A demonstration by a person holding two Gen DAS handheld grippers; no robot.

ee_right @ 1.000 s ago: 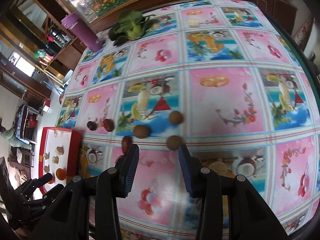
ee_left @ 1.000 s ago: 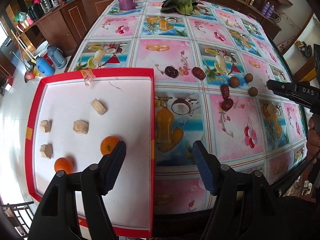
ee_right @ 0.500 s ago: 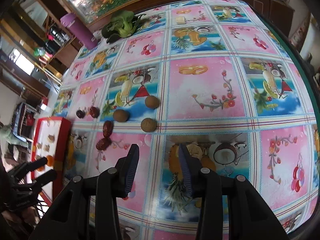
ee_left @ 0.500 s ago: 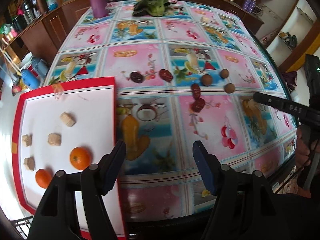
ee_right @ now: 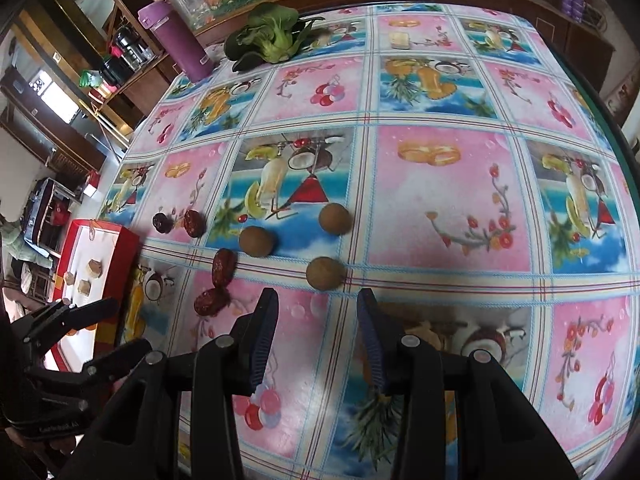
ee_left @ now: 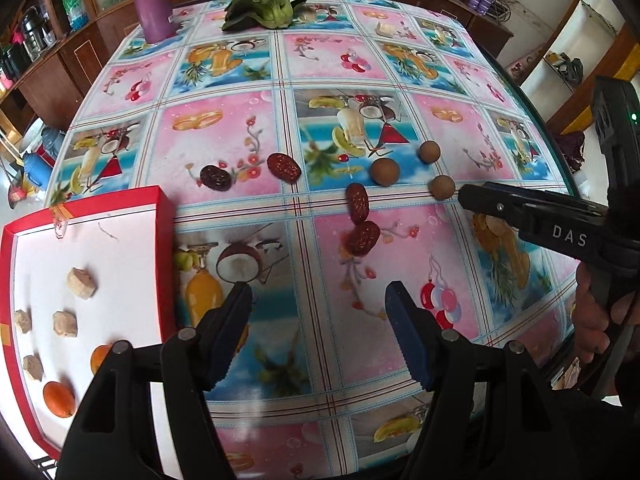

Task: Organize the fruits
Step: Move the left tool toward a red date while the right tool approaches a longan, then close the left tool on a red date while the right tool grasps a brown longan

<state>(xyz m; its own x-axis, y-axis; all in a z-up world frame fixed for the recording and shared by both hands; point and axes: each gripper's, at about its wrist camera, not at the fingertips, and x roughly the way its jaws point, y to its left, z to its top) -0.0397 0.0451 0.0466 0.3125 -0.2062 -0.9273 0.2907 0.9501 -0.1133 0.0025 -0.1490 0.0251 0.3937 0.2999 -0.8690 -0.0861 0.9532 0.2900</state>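
Red tray (ee_left: 166, 248): lower left of the left wrist view, on the desk (ee_left: 224, 92); white inside with a red rim.
Tray contents: four pale chunks (ee_left: 81, 283) and two oranges (ee_left: 59, 399), one orange partly hidden behind the left gripper's frame.
Left gripper (ee_left: 318, 304): bottom centre of its own view, released, jaws spread wide, grasping nothing; it hovers over the patterned cloth just right of the tray, touching no fruit.
Red dates (ee_left: 284, 167): four on the desk, centre of the left wrist view; two side by side in the upper pair, and a third (ee_left: 357, 202) standing just above a fourth (ee_left: 363, 237), the two close or touching.
Brown round fruits (ee_left: 385, 172): three in a loose triangle, right of the dates, centre right of the left wrist view.
Right gripper (ee_right: 318, 300): bottom centre of its own view, released, jaws parted moderately, grasping nothing; the nearest brown round fruit (ee_right: 325, 273) lies just ahead of the gap between its fingertips, not touched.
Person's hand (ee_left: 596, 312): right edge of the left wrist view, around the right gripper's handle.
Green leafy vegetable (ee_left: 264, 8): top centre, far side of the desk.
Purple bottle (ee_left: 151, 4): upright at the upper left, beside the vegetable.
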